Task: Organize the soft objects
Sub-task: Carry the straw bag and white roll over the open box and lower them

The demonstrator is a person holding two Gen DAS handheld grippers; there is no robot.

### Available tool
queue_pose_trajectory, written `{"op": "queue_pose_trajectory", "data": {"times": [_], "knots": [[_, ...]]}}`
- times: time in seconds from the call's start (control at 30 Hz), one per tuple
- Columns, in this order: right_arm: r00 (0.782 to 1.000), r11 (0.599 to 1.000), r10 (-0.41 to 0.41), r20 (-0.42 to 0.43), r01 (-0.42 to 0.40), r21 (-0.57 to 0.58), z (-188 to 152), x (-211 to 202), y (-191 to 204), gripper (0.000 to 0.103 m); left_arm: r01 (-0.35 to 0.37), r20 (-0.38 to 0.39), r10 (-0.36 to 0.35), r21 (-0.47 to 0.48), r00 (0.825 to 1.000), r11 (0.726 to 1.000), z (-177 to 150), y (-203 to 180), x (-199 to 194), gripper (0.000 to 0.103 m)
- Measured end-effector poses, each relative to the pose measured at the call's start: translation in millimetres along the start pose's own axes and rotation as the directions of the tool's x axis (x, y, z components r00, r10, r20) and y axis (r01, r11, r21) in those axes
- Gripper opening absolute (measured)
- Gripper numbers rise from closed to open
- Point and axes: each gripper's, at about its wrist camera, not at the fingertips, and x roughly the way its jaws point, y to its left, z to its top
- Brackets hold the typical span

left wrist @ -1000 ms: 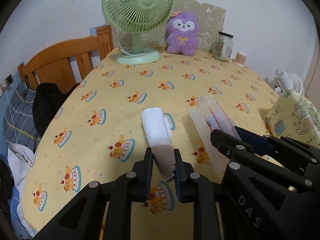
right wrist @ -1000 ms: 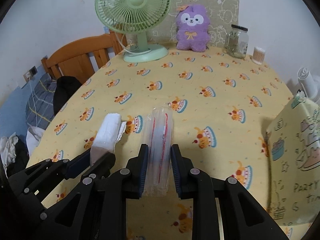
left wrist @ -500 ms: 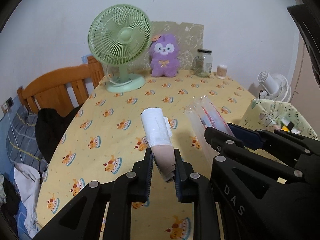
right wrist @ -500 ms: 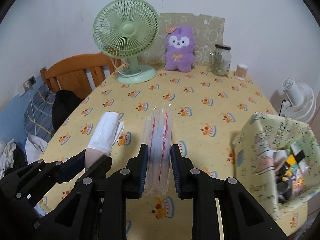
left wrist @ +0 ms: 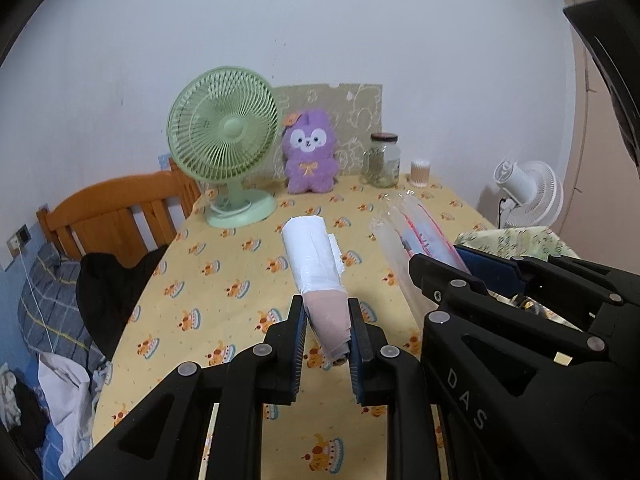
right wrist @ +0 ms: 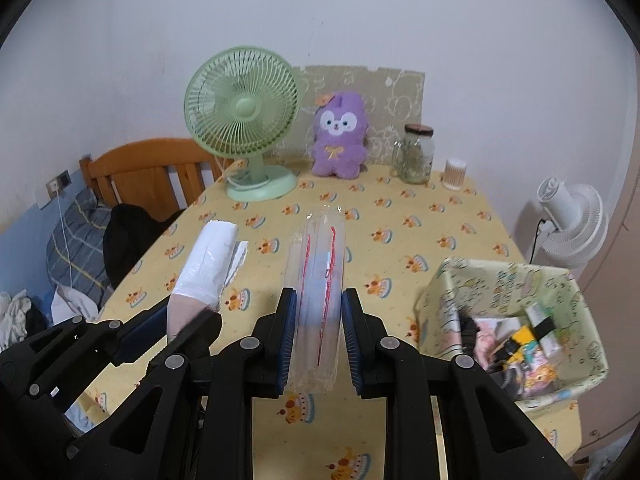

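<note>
My left gripper (left wrist: 327,316) is shut on a white and beige roll of bags (left wrist: 314,264) and holds it above the yellow cake-print table (left wrist: 224,280). The roll also shows in the right wrist view (right wrist: 208,256). My right gripper (right wrist: 319,312) is shut on a clear plastic roll with red lines (right wrist: 320,272), also lifted off the table; it shows in the left wrist view (left wrist: 412,240). A patterned paper box (right wrist: 508,280) holding several small items stands at the right of the table.
A green desk fan (right wrist: 244,120), a purple plush toy (right wrist: 340,136), a glass jar (right wrist: 416,152) and a cotton-swab cup (right wrist: 455,169) stand along the far wall. A wooden chair (left wrist: 116,216) with dark clothes is at the left, a white floor fan (right wrist: 568,216) at the right.
Both grippers have risen and pulled back from the table with their rolls still held. The paper box has come into the right wrist view.
</note>
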Motion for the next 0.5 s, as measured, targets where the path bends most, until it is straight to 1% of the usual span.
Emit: {"op": "queue_pose_trajectory", "data": {"times": [0.5], "knots": [[0.994,0.999,-0.036,0.099,0.037,-0.001,14.6,-43.1,-25.8,0.026,0.017,0.089,-0.02,0.027,0.996,0.999,19.6,-26.1,-23.0,0.018]]}}
